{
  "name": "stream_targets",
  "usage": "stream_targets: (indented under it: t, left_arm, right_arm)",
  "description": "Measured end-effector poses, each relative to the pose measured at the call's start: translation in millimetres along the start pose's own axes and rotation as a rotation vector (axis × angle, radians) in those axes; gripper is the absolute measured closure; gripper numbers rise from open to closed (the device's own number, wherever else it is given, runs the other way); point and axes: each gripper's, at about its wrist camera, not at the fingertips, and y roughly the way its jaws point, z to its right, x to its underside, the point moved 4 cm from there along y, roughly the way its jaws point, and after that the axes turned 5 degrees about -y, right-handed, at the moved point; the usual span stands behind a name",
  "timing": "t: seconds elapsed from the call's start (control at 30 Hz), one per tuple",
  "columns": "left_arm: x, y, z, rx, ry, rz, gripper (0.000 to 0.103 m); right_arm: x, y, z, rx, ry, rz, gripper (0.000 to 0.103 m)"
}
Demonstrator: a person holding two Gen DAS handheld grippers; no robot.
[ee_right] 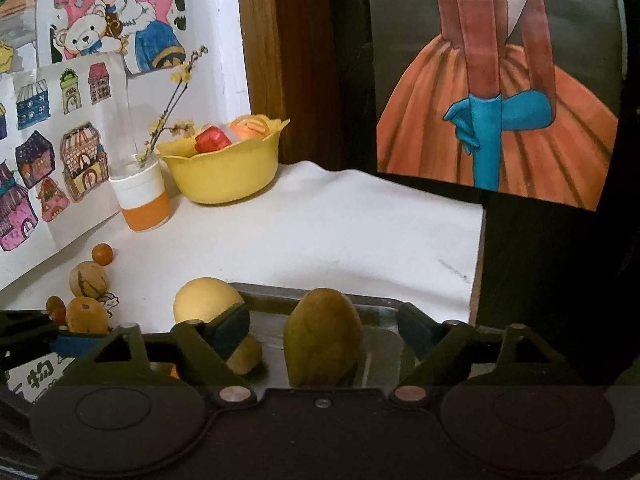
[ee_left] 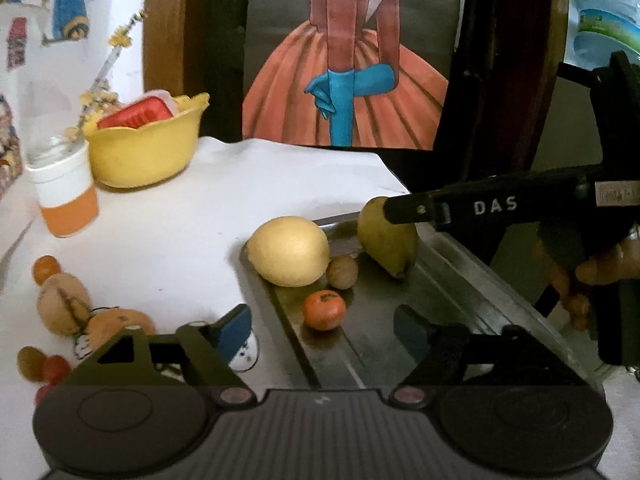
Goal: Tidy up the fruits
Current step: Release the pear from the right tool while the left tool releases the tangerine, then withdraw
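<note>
Fruits split between two spots: metal tray holds a big yellow lemon, a brown nut-like ball touching its right side, a small tangerine just in front, and a green-yellow mango toward the tray's far edge. Rest loose on the white tabletop to the left: small orange ball, cracked tan fruit, orange fruit beside it, small brown and red ones nearest the camera. Right gripper straddling the mango, fingers spread wide either side, gaps visible, no contact with the pads; seen from the left wrist, its finger crosses in front of the mango's top, hand on the handle. Left gripper also spread open, empty, left finger over the tabletop, right finger over the tray, tangerine between and just ahead of the tips. Background: yellow bowl with red and orange items inside, orange-and-white cup with a twig just beside it, drawings on the wall.
</note>
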Motion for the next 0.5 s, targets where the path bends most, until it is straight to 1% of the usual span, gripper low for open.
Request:
stream_targets:
  t: [0.03,0.1,0.2,0.3,0.5]
  left_arm:
    - [2,-5,0,-0.007,0.000,0.009,0.015]
    - [5,-13,-2,-0.014,-0.004,0.024,0.008]
    - [10,-28,-5,-0.030,-0.022,0.045,0.003]
    - [12,-39,-9,-0.046,-0.042,0.063,0.000]
    - [18,-65,-12,-0.078,-0.079,0.095,0.000]
  right_arm:
    - [0,-4,0,0.006,-0.001,0.005,0.015]
    - [2,-11,1,0.013,-0.001,0.014,0.010]
    - [5,-24,1,0.019,0.004,0.024,0.004]
    - [8,-37,0,0.023,0.011,0.036,0.001]
    - [13,-66,-9,0.016,0.006,0.063,0.001]
